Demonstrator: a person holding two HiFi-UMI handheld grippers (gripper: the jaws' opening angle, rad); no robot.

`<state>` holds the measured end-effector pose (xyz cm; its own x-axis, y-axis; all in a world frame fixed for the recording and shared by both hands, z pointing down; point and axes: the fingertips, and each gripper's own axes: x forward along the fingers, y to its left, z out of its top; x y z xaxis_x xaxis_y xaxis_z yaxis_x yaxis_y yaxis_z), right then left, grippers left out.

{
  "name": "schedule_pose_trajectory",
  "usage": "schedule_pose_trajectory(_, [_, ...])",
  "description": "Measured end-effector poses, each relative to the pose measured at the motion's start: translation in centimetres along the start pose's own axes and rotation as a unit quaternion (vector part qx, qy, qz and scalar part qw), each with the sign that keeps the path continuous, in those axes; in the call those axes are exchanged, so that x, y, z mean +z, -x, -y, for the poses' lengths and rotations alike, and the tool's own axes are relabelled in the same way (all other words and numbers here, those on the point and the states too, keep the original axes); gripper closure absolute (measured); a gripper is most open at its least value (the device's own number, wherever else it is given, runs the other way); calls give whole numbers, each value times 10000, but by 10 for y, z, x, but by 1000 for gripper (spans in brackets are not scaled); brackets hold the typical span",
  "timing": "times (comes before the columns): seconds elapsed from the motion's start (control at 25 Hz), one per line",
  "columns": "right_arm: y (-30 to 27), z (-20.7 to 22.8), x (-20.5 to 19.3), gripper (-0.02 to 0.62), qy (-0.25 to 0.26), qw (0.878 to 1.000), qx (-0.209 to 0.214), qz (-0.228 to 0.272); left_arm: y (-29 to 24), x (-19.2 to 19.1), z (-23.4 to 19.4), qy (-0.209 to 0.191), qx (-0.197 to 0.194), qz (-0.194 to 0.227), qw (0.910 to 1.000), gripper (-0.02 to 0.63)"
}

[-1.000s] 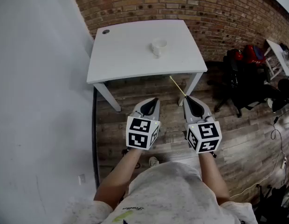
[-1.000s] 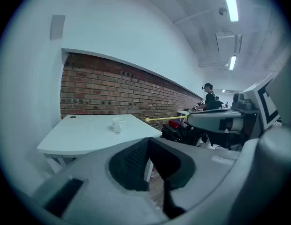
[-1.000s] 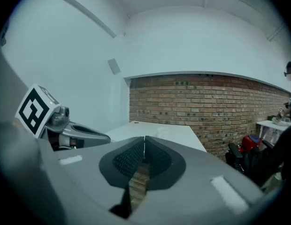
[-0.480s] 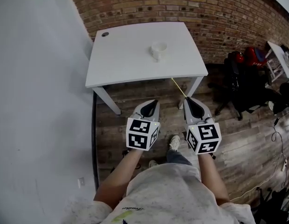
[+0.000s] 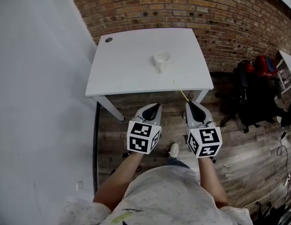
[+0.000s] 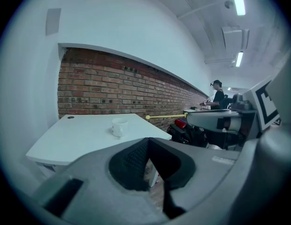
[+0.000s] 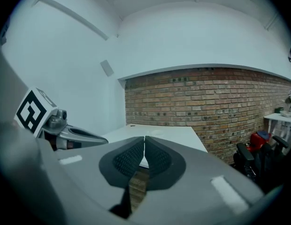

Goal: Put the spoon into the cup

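A white cup stands upright on the white table, right of its middle; it also shows in the left gripper view as the cup. My right gripper hovers over the floor just short of the table's front edge, shut on a thin yellow spoon that points forward over the edge toward the cup. The spoon sticks out of the right gripper in the left gripper view. My left gripper is level beside it, shut and holding nothing. In the right gripper view the jaws meet and the spoon is hidden.
A brick wall runs behind the table and a white wall lies to the left. A black chair and red bags stand to the right. The table has a small round hole at its back left corner. A shoe rests on the wooden floor.
The person has stepped forward; the table and cup sit nearer in view and both grippers are closer to the table's front edge. The spoon tip now reaches over that edge.
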<state>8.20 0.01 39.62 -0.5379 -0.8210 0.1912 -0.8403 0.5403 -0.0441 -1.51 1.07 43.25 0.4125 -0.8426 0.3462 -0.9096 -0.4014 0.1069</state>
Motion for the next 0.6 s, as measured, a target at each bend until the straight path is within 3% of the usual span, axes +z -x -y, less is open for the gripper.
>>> schedule_pose_trajectory(0.6, [-104,89,13,580,-104,9986,506,-118,-119,38,-34,233,437,-152,9987,618])
